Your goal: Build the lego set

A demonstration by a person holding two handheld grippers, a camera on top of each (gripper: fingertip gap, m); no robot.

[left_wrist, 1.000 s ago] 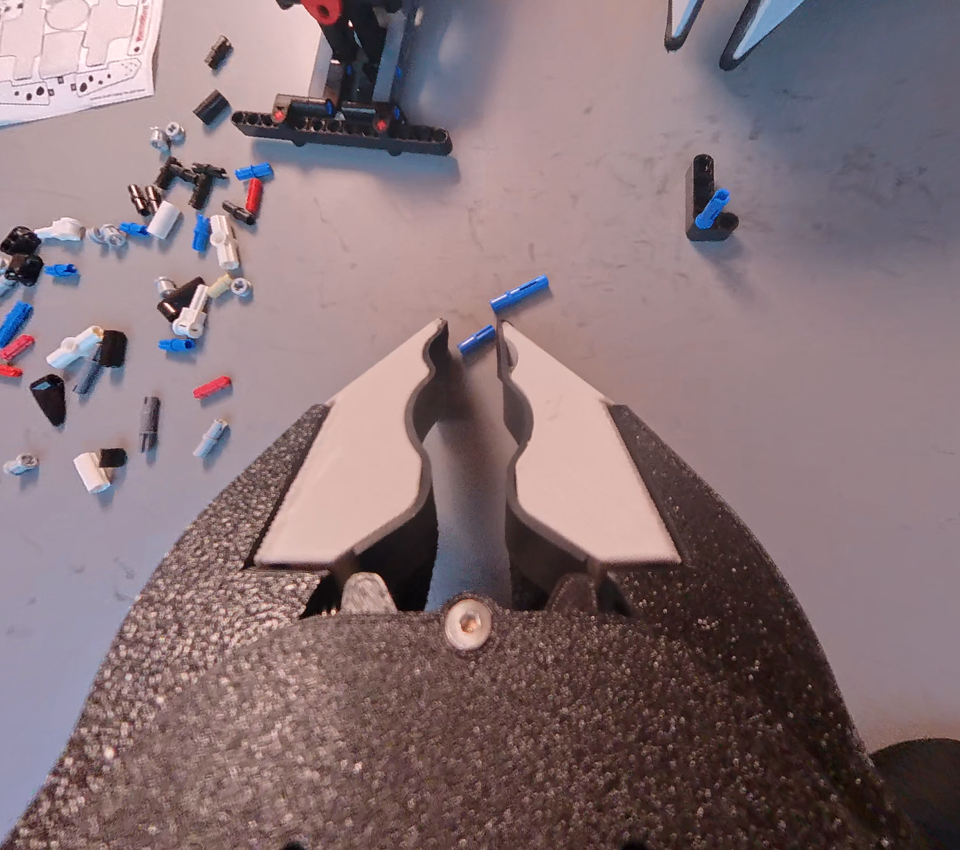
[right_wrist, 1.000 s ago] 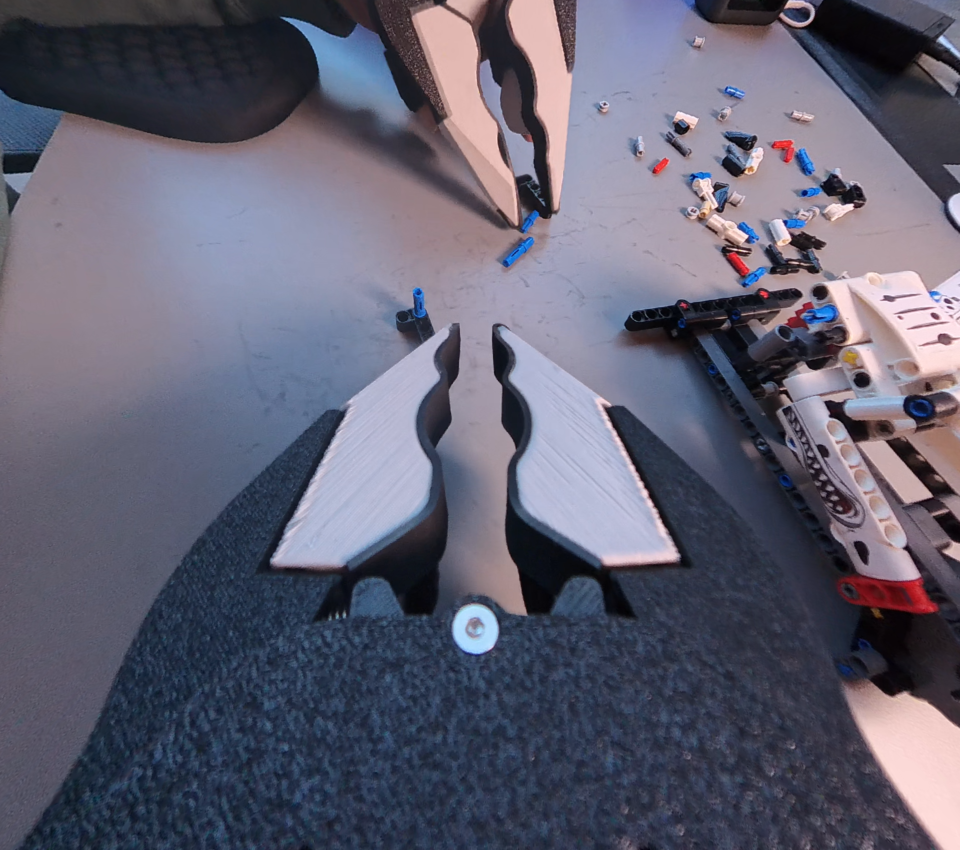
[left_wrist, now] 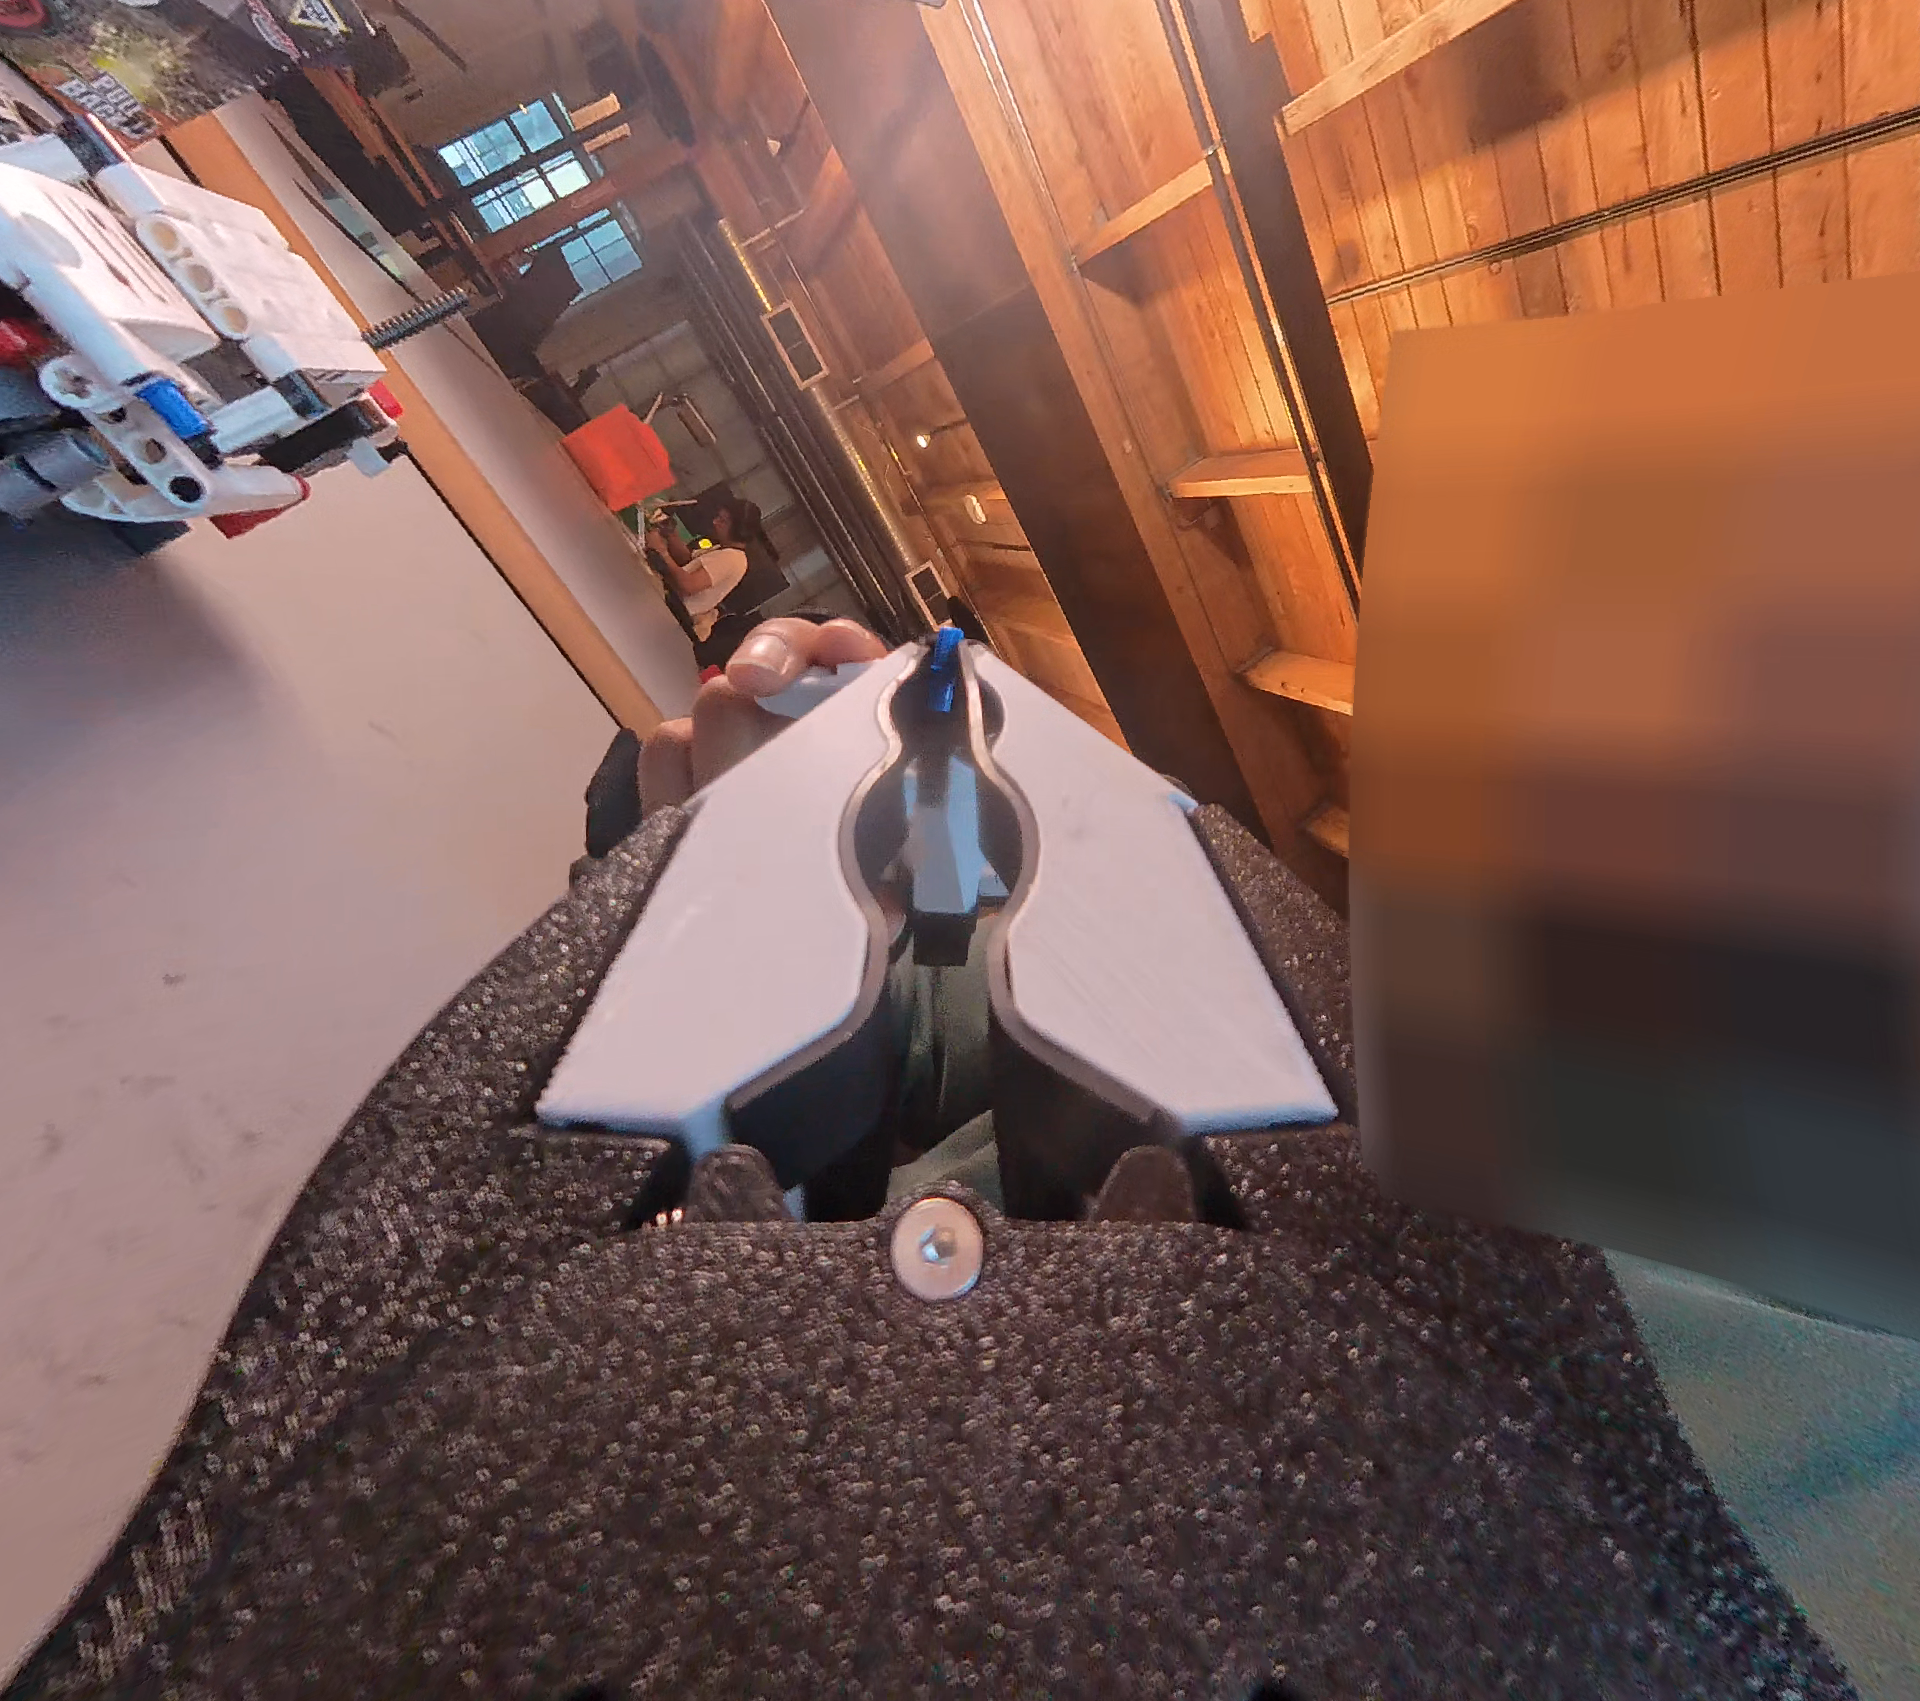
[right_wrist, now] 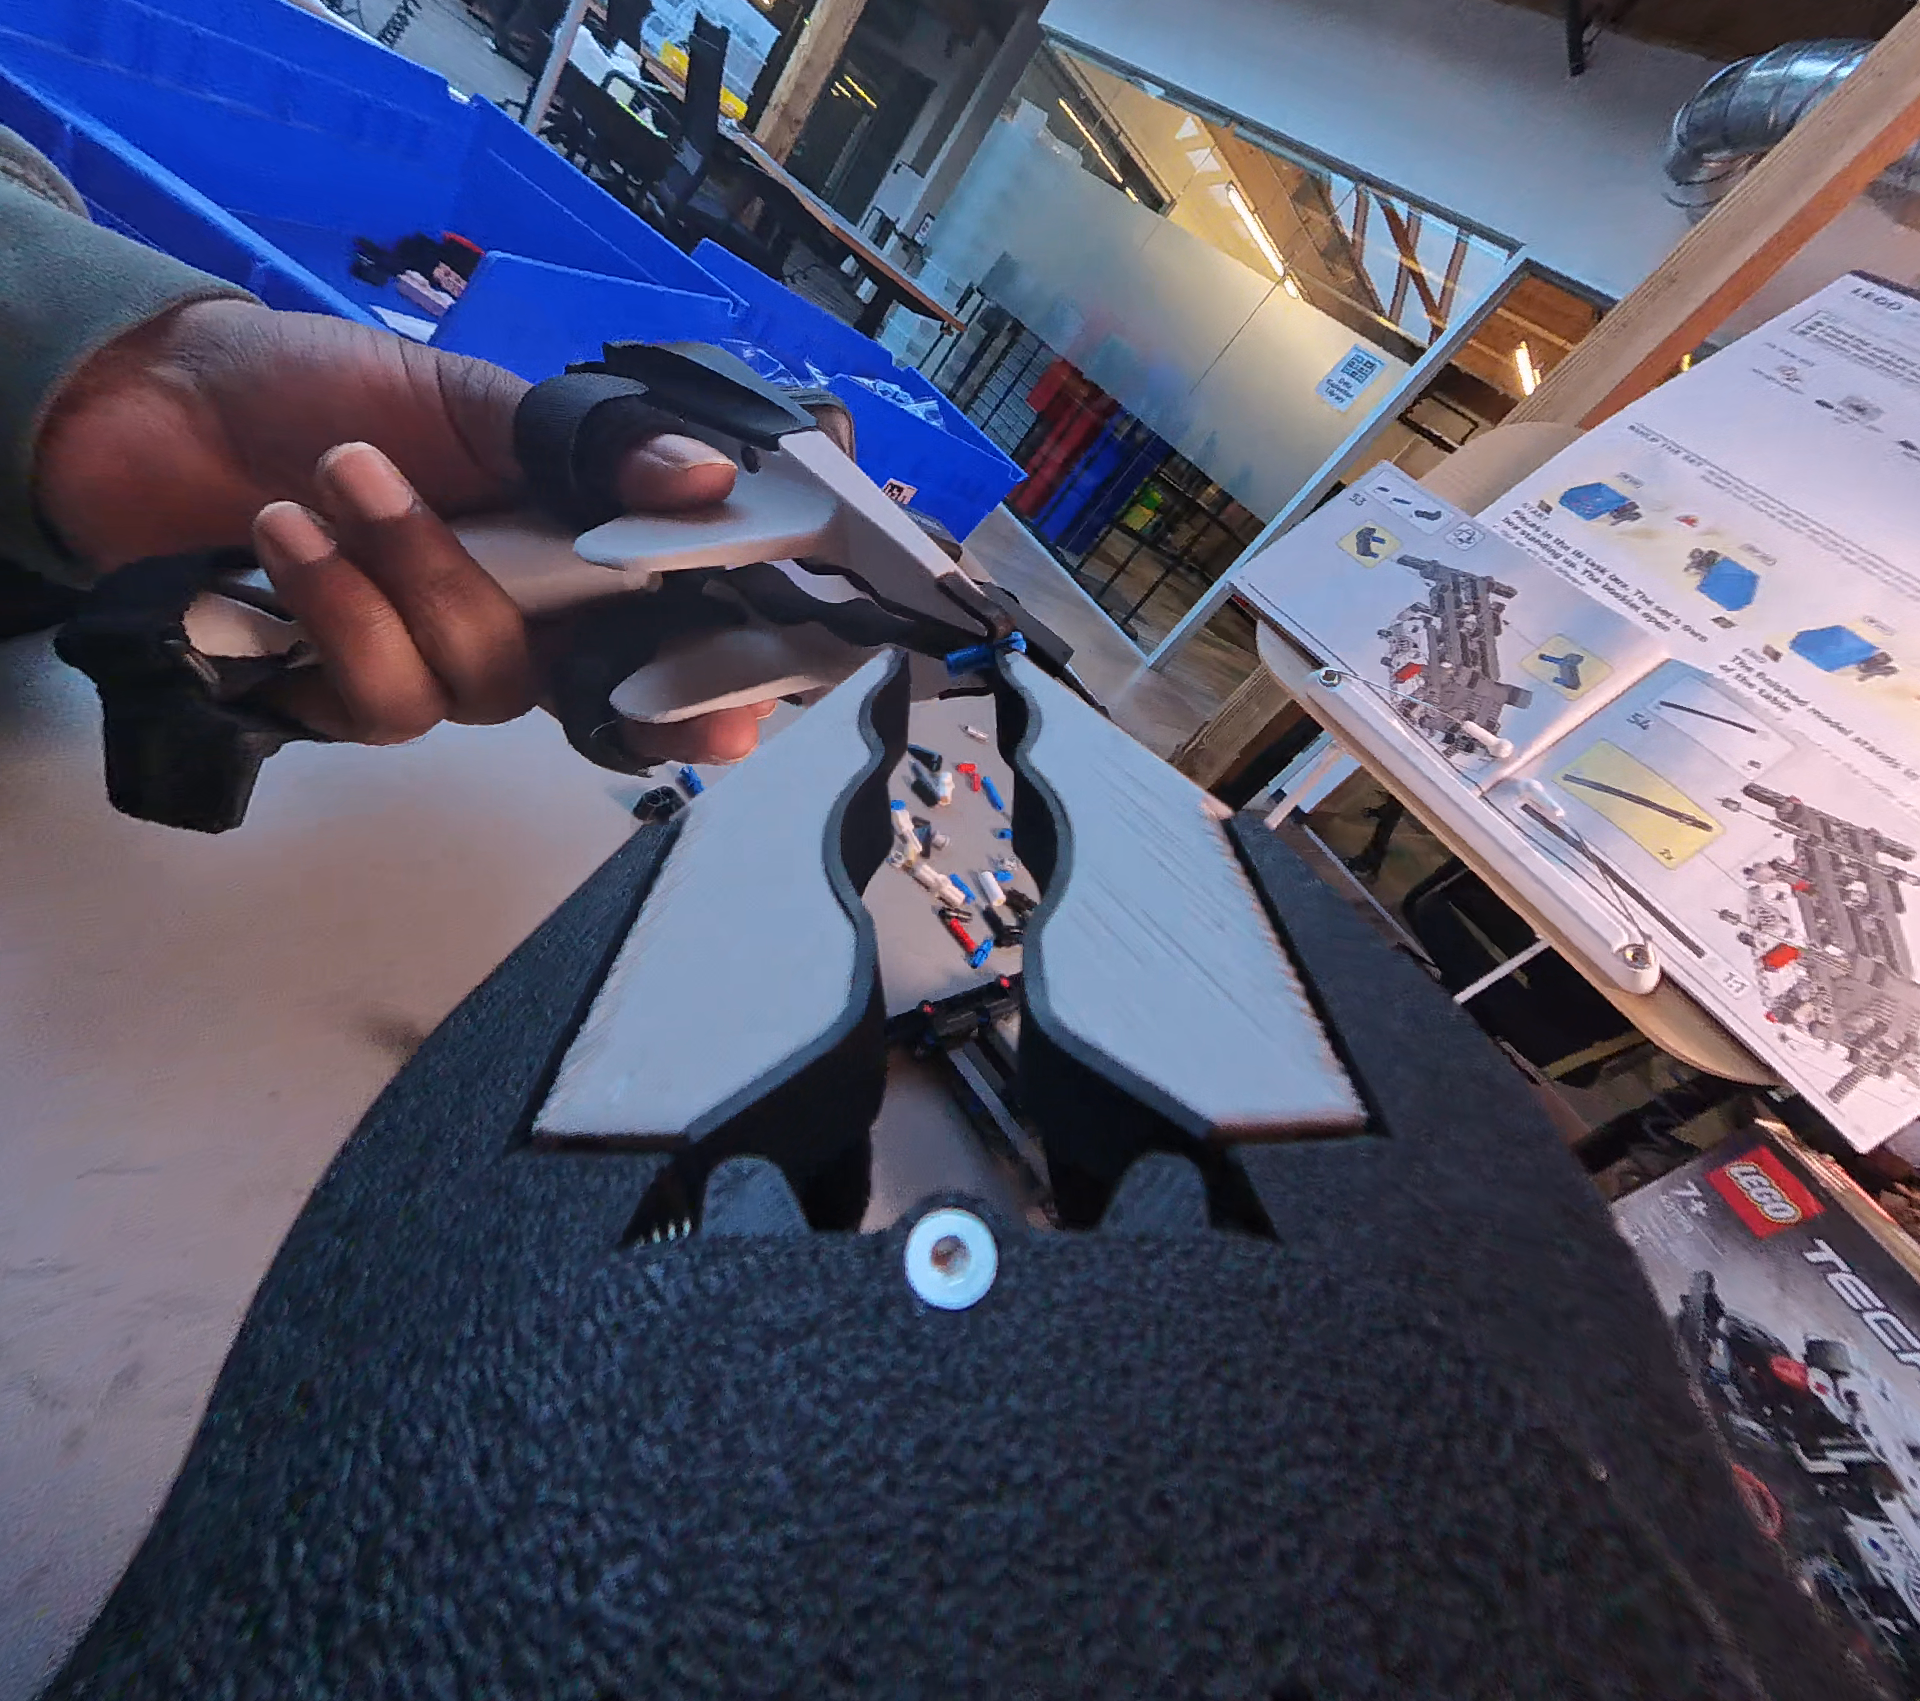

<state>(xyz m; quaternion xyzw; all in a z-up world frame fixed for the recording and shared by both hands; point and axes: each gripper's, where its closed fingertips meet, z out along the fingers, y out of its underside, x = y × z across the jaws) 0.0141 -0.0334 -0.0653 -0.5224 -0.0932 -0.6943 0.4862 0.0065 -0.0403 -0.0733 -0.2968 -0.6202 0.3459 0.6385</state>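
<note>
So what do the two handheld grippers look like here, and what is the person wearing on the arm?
Both match: the left gripper and right gripper each have a rough, speckled black body, one silver screw at the centre, and two flat light-grey fingers with black wavy inner edges tapering to points. Black straps loop over the hand on the left one. The sleeve is grey-green. No cables show.

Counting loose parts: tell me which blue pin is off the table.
The blue pin pinched in the left gripper, jaws shut on it, held in the air. The other blue pins lie on the table.
</note>
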